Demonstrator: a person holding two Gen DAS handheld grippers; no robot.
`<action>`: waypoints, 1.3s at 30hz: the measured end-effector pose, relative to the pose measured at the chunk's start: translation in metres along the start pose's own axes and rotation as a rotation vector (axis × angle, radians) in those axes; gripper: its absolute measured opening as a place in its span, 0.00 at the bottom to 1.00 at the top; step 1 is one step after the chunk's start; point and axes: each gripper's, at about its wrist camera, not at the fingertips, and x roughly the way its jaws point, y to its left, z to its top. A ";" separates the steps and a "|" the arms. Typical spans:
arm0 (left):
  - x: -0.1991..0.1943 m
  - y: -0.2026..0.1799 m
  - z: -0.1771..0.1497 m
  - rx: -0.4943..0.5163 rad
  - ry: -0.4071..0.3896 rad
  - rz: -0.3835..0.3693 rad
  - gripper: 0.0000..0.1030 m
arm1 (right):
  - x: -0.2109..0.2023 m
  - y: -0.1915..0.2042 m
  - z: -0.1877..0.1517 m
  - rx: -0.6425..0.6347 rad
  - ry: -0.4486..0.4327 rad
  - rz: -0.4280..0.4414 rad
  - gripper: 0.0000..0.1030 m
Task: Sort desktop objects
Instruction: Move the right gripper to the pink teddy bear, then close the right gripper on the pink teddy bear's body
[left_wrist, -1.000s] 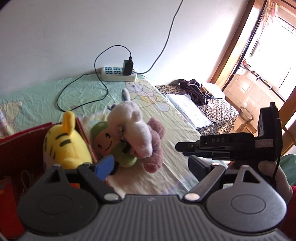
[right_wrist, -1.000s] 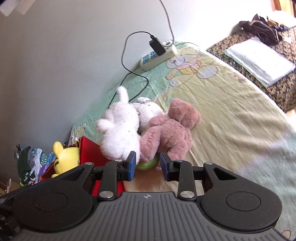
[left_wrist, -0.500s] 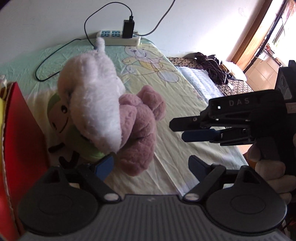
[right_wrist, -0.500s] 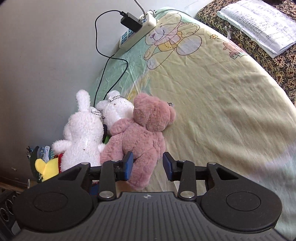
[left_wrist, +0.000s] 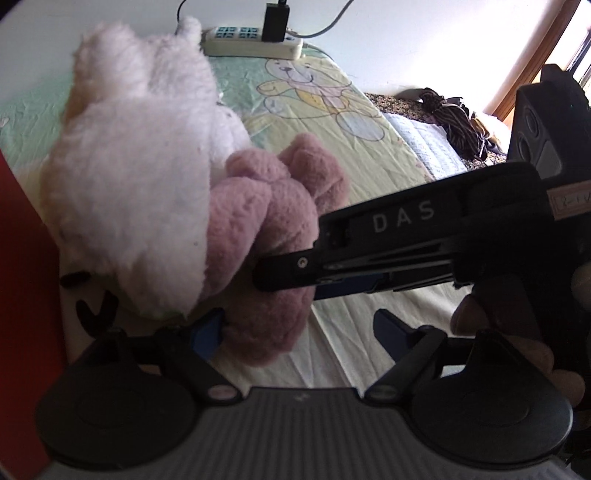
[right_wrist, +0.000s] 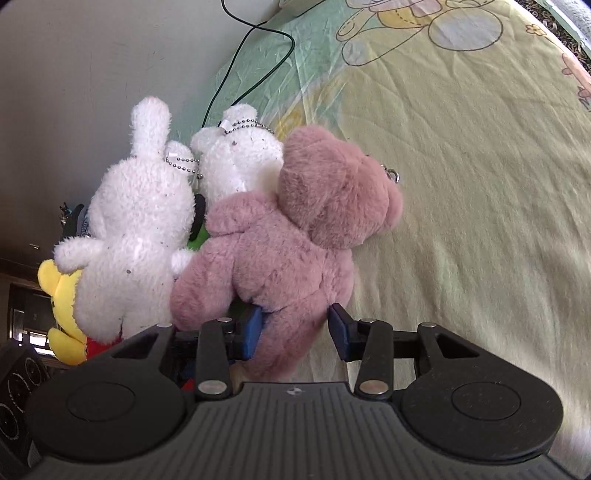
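Observation:
A pink plush bear (right_wrist: 295, 236) lies on the bed sheet, leaning against a white plush rabbit (right_wrist: 136, 225) and a smaller white plush (right_wrist: 236, 155). My right gripper (right_wrist: 295, 328) is open, its jaws on either side of the bear's leg. In the left wrist view the bear (left_wrist: 269, 229) and the rabbit (left_wrist: 140, 177) are close in front. My left gripper (left_wrist: 299, 332) is open, its left pad next to the bear's leg. The right gripper (left_wrist: 288, 273) reaches in from the right, against the bear.
A red box (left_wrist: 26, 280) stands at the left, with a yellow plush (right_wrist: 62, 295) beside it. A green plush (right_wrist: 197, 236) lies under the pile. A power strip (left_wrist: 255, 44) with cable lies at the wall. A patterned cloth with papers (left_wrist: 428, 147) is far right.
Both grippers have moved in closer to the plush pile. The right gripper has come down around the pink bear's leg, and its jaws stand wider apart.

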 end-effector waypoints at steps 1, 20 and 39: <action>0.001 -0.001 0.001 -0.002 0.008 -0.006 0.82 | 0.002 -0.002 0.000 0.004 0.012 0.004 0.42; -0.019 -0.085 -0.018 0.272 0.054 -0.246 0.79 | -0.095 -0.060 -0.032 0.007 -0.073 -0.130 0.27; 0.002 -0.063 0.018 0.093 0.062 -0.280 0.80 | -0.132 -0.095 -0.022 0.150 -0.285 -0.081 0.41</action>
